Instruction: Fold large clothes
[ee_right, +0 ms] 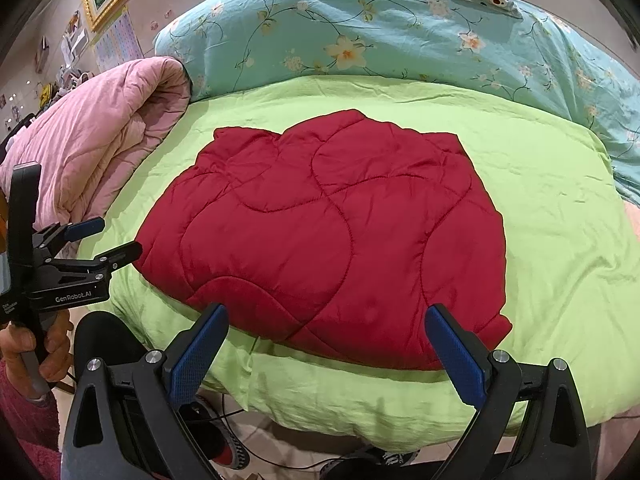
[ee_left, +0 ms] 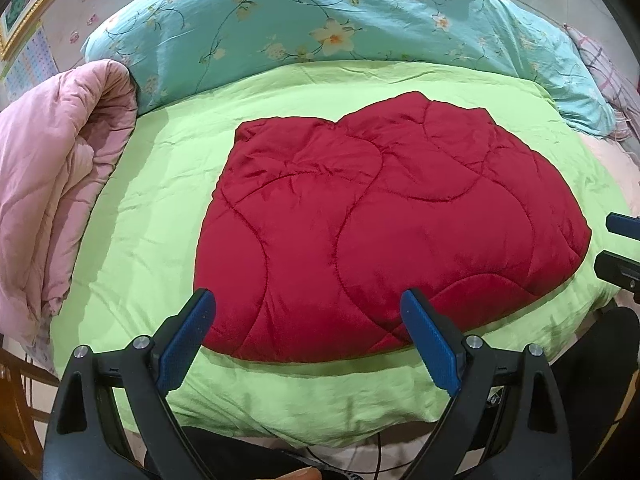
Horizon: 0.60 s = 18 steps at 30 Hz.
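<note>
Your left gripper (ee_left: pixel 308 308) and right gripper (ee_right: pixel 326 324) both hang wide apart, holding nothing. The folded red quilt (ee_left: pixel 384 224) lies flat in the middle of the green sheet (ee_left: pixel 160 208), just past both grippers.

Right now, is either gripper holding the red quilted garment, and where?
Nothing is held. The left gripper and right gripper are open above the red garment's near edge.

Both wrists face red quilt (ee_left: pixel 384 220).

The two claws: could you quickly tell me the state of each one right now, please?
Left claw: open, holding nothing, above the red quilted garment.
Right claw: open, holding nothing.
</note>
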Motion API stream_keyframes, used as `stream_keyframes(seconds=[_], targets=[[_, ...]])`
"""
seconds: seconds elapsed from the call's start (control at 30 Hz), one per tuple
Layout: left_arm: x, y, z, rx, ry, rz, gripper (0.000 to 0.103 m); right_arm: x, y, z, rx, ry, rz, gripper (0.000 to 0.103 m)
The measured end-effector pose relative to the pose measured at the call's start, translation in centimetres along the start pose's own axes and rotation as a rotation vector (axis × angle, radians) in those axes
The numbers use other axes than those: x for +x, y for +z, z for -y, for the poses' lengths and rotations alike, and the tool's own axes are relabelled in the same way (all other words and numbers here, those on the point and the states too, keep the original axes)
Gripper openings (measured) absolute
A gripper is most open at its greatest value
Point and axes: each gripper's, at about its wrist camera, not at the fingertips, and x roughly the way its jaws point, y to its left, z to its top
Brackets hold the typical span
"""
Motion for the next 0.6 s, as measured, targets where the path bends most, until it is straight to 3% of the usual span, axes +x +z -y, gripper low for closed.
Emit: stream_keyframes(seconds=[0.6], targets=[[-0.28,0.50,0.60,0.005,-0.007,0.013,0.094,-0.02,0.45,-0.41,-0.016,-0.001,0.006,0.099]])
